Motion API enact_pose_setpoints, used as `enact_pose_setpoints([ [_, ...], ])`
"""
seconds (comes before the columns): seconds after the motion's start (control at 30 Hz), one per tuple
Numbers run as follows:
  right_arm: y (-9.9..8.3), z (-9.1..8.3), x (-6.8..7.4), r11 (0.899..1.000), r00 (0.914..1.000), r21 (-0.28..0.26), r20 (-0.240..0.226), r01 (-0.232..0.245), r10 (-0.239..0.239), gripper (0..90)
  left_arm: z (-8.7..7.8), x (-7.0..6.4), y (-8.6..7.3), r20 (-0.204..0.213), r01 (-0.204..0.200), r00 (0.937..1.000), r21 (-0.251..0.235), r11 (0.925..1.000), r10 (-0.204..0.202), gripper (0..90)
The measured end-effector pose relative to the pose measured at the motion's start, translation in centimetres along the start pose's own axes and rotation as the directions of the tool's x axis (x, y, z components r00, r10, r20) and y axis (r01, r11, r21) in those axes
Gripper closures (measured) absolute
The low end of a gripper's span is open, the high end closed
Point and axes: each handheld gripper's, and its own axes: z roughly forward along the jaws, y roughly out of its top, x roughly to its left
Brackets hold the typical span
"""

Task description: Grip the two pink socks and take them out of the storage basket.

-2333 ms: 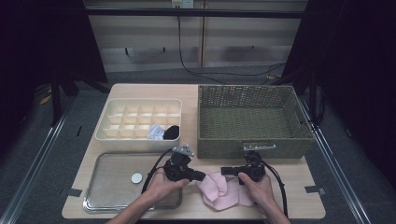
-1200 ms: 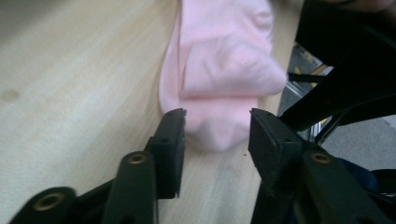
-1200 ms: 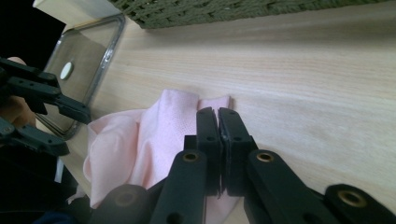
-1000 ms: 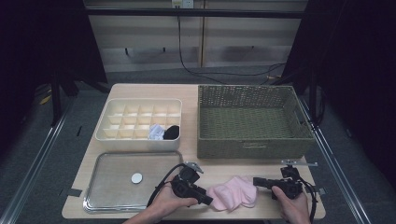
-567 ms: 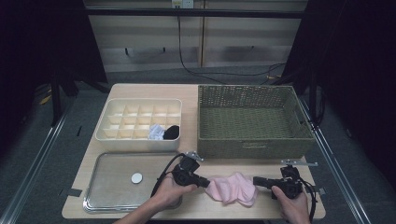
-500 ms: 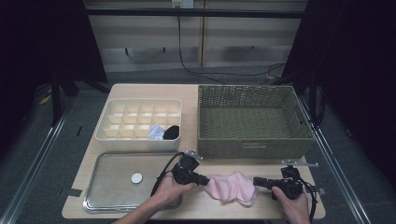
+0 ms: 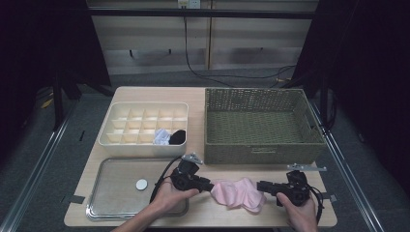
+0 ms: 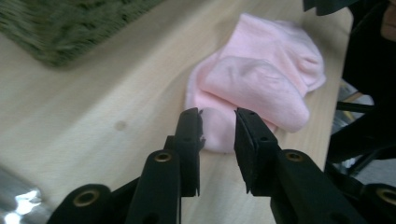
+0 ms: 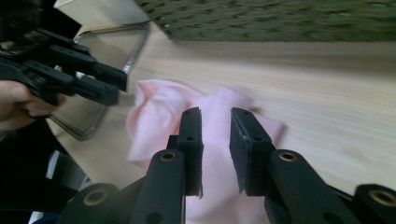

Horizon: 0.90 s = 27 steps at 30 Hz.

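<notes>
Pink sock [image 7: 238, 193] lies crumpled on the table [image 7: 145, 96] between both tongs; left tongs [image 8: 218, 122] and right tongs [image 9: 215, 122] stand narrowly parted, gripping nothing.

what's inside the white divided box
Two things sit in the front right cells of the divided box: a pale bundle and a black bundle. The other cells look bare; the near wall hides the front cells' floors.
</notes>
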Motion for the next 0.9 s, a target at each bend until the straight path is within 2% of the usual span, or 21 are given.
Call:
enact_pose_setpoints([
  [0.1,0.5,1.2,1.0,1.0,0.9993,0.015,-0.031,0.019,-0.019,73.2,0.8,0.2,-0.3,-0.008,0.003,1.0,0.023,0.9997,-0.003,71.4],
  [0.17,0.8,2.2,1.7,0.999,0.9983,0.037,-0.05,0.032,-0.031,72.2,0.9,0.4,-0.5,-0.001,0.024,0.9997,0.005,0.9997,-0.024,69.2],
  [0.27,1.0,3.7,2.4,0.997,0.9956,0.069,-0.085,0.046,-0.04,69.9,0.9,0.5,-0.5,-0.002,0.025,0.9997,0.005,0.9997,-0.025,65.1],
  [0.33,0.9,4.6,2.6,0.995,0.9951,0.091,-0.089,0.05,-0.042,67.8,0.9,0.5,-0.5,-0.008,0.035,0.9993,-0.004,0.9994,-0.035,61.8],
  [0.37,0.8,4.9,2.6,0.994,0.9949,0.101,-0.093,0.049,-0.04,67.4,0.8,0.6,-0.4,0.004,0.042,0.9991,-0.013,0.999,-0.042,58.6],
  [0.5,0.5,5.8,2.6,0.992,0.9946,0.12,-0.101,0.032,-0.02,64.5,0.6,1.1,-0.3,-0.016,0.055,0.9984,-0.017,0.9984,-0.055,56.8],
  [0.57,0.4,6.0,2.5,0.99,0.9929,0.136,-0.119,0.025,-0.009,68.6,0.7,1.4,-0.4,-0.022,0.056,0.9982,-0.003,0.9984,-0.056,56.8],
  [0.63,0.3,6.3,2.6,0.989,0.991,0.142,-0.134,0.025,-0.006,81.1,0.5,1.5,-0.5,-0.022,0.065,0.9976,-0.014,0.9978,-0.065,56.9],
  [0.7,0.5,6.3,2.8,0.99,0.9886,0.14,-0.151,0.023,-0.001,88.0,0.1,1.5,-0.5,-0.015,0.066,0.9977,-0.021,0.9976,-0.067,56.9],
  [0.8,1.0,6.3,3.4,0.992,0.9834,0.126,-0.182,0.027,-0.004,90.0,-0.4,1.6,-0.5,-0.022,0.066,0.9975,-0.031,0.9973,-0.067,56.9],
  [0.9,1.4,6.9,4.2,0.991,0.9778,0.124,-0.207,0.058,-0.031,90.0,-1.0,2.0,-0.5,-0.025,0.08,0.9964,-0.051,0.9955,-0.081,56.8],
])
